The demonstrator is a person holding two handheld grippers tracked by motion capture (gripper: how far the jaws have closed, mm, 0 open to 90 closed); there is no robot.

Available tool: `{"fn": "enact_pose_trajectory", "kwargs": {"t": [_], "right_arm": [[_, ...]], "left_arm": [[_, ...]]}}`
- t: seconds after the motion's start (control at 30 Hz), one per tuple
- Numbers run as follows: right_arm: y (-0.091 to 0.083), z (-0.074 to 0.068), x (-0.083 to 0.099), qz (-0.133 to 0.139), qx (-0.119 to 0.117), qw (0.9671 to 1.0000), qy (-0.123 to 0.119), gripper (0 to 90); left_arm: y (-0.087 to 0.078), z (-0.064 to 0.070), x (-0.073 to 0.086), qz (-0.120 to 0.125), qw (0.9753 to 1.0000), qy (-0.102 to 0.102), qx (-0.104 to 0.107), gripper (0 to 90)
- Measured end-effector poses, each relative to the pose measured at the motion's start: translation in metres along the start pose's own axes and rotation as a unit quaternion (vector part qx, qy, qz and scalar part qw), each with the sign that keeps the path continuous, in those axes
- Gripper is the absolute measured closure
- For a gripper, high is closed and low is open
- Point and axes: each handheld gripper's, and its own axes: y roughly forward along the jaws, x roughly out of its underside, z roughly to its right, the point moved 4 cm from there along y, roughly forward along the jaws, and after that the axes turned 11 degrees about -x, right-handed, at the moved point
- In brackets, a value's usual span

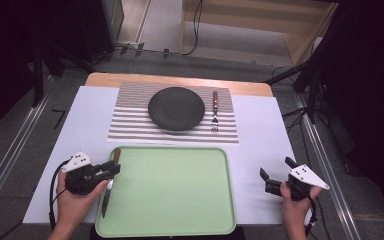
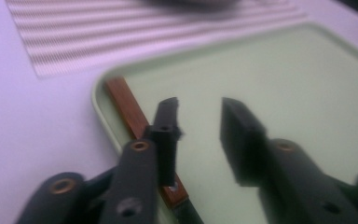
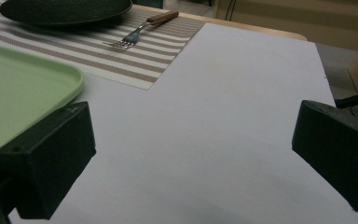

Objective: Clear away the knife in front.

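A knife lies along the left rim of the pale green tray (image 1: 180,200), its wooden handle (image 1: 116,155) pointing away from me and its blade (image 1: 105,200) toward me. My left gripper (image 1: 111,170) hovers over the knife where handle meets blade, its jaws apart. In the left gripper view the brown handle (image 2: 127,106) runs under the left jaw, and between the fingertips of my left gripper (image 2: 199,112) there is bare tray. My right gripper (image 1: 277,169) stands open over the white table right of the tray, and in its own view my right gripper (image 3: 193,154) holds nothing.
A dark round plate (image 1: 176,108) sits on a striped placemat (image 1: 130,125) beyond the tray, with a wooden-handled fork (image 1: 214,111) to its right. From the right gripper the fork (image 3: 140,30), plate (image 3: 65,9) and tray corner (image 3: 70,77) show to the upper left.
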Motion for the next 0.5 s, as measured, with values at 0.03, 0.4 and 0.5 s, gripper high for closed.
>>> {"fn": "enact_pose_trajectory", "kwargs": {"t": [0.03,0.4,0.5], "right_arm": [[0.000,0.000,0.000,0.001,0.000,1.0000,0.000,0.0],[-0.006,-0.001,-0.002,0.008,-0.003,1.0000,0.002,0.0],[-0.006,-0.001,-0.003,0.009,-0.004,1.0000,0.001,0.0]], "left_arm": [[-0.003,-0.002,-0.001,0.011,0.9999,-0.002,-0.002,57.2],[-0.026,-0.023,-0.009,0.076,0.9964,-0.032,-0.020,20.2],[-0.029,-0.028,-0.008,0.084,0.9959,-0.034,-0.012,2.7]]}}
